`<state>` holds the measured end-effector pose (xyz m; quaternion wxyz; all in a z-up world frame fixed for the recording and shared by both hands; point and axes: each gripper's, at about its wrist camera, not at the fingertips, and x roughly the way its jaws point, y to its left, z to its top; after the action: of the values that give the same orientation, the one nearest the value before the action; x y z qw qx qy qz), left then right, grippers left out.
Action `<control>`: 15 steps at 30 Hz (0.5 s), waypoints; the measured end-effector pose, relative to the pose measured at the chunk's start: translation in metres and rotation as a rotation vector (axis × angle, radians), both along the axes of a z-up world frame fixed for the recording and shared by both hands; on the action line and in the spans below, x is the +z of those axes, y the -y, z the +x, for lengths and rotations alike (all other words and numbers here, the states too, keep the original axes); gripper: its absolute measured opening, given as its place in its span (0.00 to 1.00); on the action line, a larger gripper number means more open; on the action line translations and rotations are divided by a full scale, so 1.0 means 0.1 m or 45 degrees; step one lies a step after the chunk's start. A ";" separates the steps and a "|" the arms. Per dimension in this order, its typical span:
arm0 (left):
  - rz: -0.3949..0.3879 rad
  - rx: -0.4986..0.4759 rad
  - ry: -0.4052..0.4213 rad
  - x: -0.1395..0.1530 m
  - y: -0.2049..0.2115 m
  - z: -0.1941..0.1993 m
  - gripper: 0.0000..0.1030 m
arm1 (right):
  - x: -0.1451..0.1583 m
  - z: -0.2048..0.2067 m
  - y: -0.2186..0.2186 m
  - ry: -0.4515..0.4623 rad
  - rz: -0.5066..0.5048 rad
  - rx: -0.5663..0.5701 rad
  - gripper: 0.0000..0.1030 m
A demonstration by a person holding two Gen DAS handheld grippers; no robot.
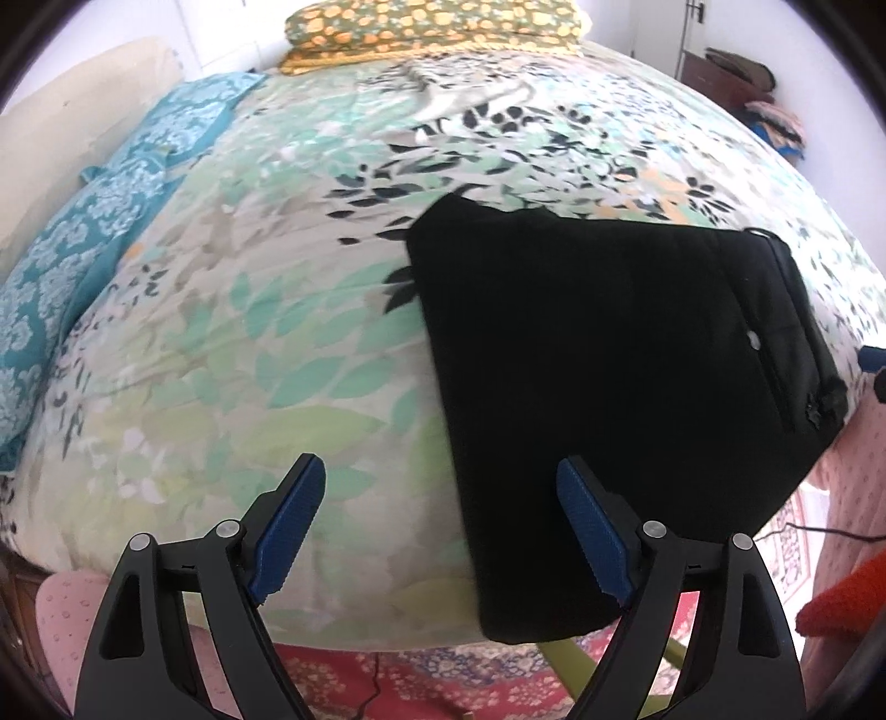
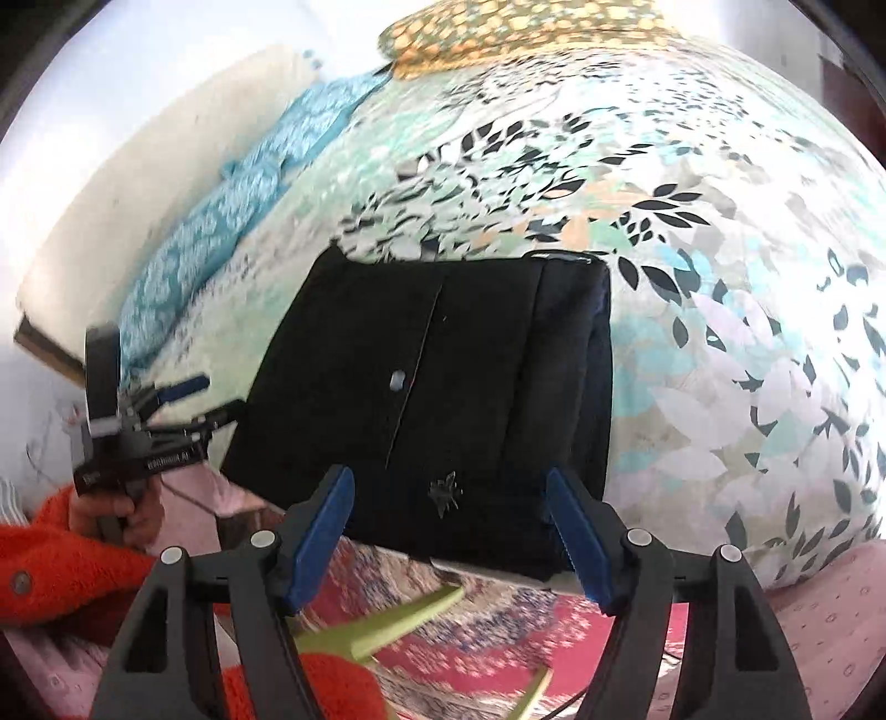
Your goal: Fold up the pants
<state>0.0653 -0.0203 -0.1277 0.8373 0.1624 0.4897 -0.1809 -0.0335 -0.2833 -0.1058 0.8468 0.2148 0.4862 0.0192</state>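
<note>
The black pants (image 1: 609, 387) lie folded into a flat square at the near edge of the bed (image 1: 249, 332). They also show in the right wrist view (image 2: 443, 387), with a white button and a small embroidered mark facing up. My left gripper (image 1: 440, 531) is open and empty, hovering near the pants' left edge. My right gripper (image 2: 448, 545) is open and empty, just in front of the pants' near edge. The left gripper also shows in the right wrist view (image 2: 205, 401), to the left of the pants, jaws apart.
The bed has a leaf-patterned cover (image 2: 720, 332). A teal pillow (image 1: 72, 266) lies at the left and a yellow-green patterned pillow (image 1: 432, 27) at the far end. A red patterned rug (image 2: 470, 637) lies below the bed edge. An orange sleeve (image 2: 66, 570) holds the left gripper.
</note>
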 end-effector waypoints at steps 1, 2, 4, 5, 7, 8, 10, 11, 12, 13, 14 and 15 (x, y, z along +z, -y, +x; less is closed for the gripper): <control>0.003 0.004 0.005 0.01 -0.01 0.01 0.84 | -0.01 0.00 0.01 0.000 0.001 -0.015 0.70; 0.006 0.007 0.009 0.01 -0.01 0.01 0.84 | -0.02 0.00 0.01 -0.004 0.004 -0.024 0.70; 0.011 0.009 0.019 0.03 -0.02 0.02 0.84 | -0.05 0.03 0.02 -0.019 0.007 -0.034 0.70; 0.016 0.009 0.023 0.03 -0.02 0.02 0.84 | -0.05 0.04 0.01 -0.025 0.004 -0.037 0.70; 0.025 0.008 0.030 0.03 -0.01 0.02 0.84 | -0.07 0.05 0.00 -0.033 0.000 -0.037 0.70; 0.028 0.007 0.031 0.03 -0.01 0.02 0.84 | -0.09 0.05 0.01 -0.033 0.000 -0.036 0.70; 0.022 0.008 0.027 0.03 -0.01 0.02 0.84 | -0.08 0.05 0.03 -0.021 -0.009 -0.050 0.70; 0.009 0.012 0.018 0.04 -0.03 0.04 0.84 | -0.08 0.06 0.06 -0.014 -0.012 -0.056 0.70; -0.033 0.027 -0.016 0.05 -0.07 0.10 0.85 | -0.08 0.06 0.08 -0.011 -0.013 -0.060 0.71; -0.093 0.053 -0.071 0.04 -0.13 0.17 0.88 | -0.09 0.08 0.13 -0.009 -0.021 -0.071 0.76; -0.160 0.081 -0.141 0.02 -0.20 0.24 0.90 | -0.09 0.10 0.17 -0.008 -0.031 -0.084 0.83; -0.248 0.119 -0.243 -0.04 -0.28 0.35 0.91 | -0.11 0.12 0.21 -0.009 -0.038 -0.096 0.85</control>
<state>0.0999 0.0082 -0.1313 0.8063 0.0395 0.5542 -0.2029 -0.0215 -0.3046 -0.1164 0.8483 0.2203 0.4810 -0.0208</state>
